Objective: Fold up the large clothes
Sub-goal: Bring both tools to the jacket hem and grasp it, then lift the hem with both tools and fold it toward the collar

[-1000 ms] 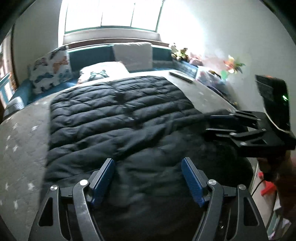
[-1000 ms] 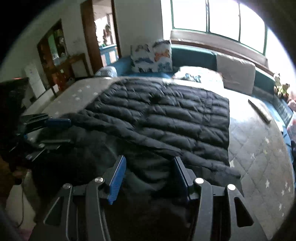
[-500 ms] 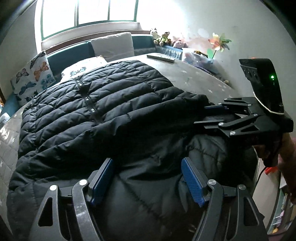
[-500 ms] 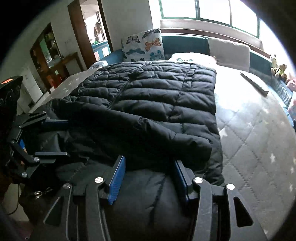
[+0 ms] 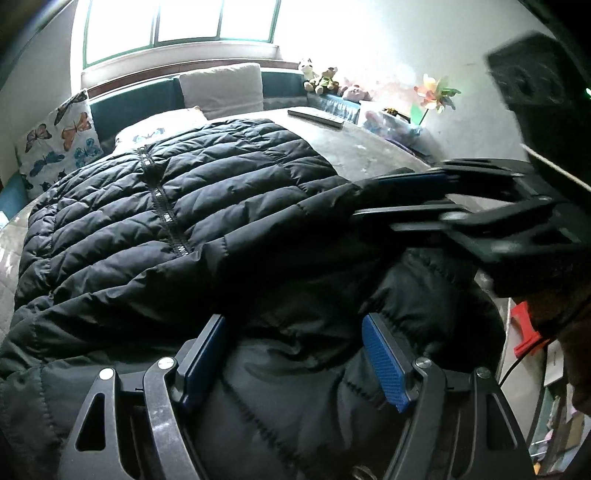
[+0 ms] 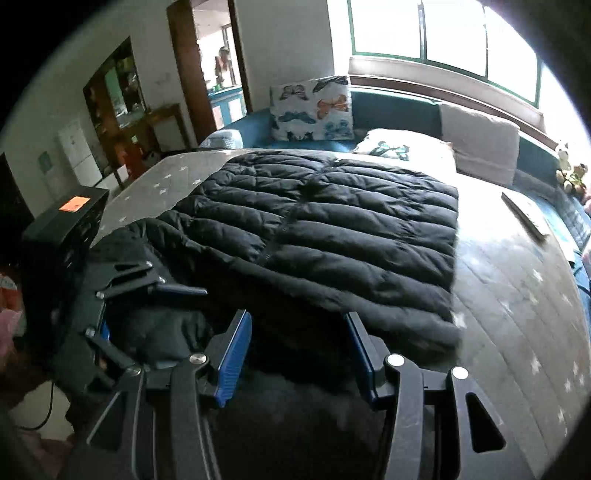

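A bed (image 6: pixel 517 295) with a grey quilted, star-printed cover is seen ahead of each tool. A black quilted jacket (image 6: pixel 332 229) is spread flat across it, and a dark flat bar (image 6: pixel 524 218) is laid beyond, toward the right edge.

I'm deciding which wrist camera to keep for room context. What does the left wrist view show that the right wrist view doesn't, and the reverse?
Only the left wrist view shows the paper pinwheel against the wall and the red object on the floor beyond the bed's edge.

Only the right wrist view shows the doorway, the wooden cabinet and the white fridge.

Both show the black puffer jacket spread on the grey quilted bed, the butterfly pillow, the window, the stuffed toys, and both grippers over the jacket's near end.
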A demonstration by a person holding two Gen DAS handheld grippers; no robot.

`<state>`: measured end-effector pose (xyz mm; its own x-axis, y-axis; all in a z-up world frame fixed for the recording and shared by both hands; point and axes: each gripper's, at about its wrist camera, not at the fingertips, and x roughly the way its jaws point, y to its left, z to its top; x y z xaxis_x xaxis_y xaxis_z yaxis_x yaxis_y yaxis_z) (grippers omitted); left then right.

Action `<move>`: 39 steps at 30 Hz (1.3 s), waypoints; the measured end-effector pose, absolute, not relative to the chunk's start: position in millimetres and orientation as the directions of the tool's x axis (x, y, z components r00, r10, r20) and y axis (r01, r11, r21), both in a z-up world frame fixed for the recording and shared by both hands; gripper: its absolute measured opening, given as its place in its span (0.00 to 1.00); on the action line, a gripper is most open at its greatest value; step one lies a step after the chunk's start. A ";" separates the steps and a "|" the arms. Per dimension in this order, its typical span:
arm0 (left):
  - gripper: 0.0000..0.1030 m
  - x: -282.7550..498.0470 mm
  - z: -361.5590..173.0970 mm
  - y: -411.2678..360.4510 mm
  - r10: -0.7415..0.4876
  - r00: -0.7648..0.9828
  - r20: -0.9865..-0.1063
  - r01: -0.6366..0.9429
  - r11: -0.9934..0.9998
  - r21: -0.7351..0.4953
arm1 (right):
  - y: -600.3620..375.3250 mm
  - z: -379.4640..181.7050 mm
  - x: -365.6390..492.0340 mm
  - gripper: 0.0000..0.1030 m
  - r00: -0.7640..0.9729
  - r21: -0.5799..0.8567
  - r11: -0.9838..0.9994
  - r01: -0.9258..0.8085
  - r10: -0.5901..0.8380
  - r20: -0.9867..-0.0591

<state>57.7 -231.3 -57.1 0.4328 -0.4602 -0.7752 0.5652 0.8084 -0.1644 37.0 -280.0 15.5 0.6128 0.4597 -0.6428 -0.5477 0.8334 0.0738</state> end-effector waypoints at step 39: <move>0.76 10.0 -27.4 -92.1 -0.329 0.549 -0.768 0.400 0.911 -0.104 | -341.4 -39.6 8.6 0.30 0.516 0.143 0.846 -0.514 0.438 -0.736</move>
<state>10.0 -92.1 -27.4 0.5489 -0.3289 -0.7684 0.3998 0.9106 -0.1042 8.6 -341.4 -39.6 0.5160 0.4381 -0.7361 -0.5143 0.8457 0.1428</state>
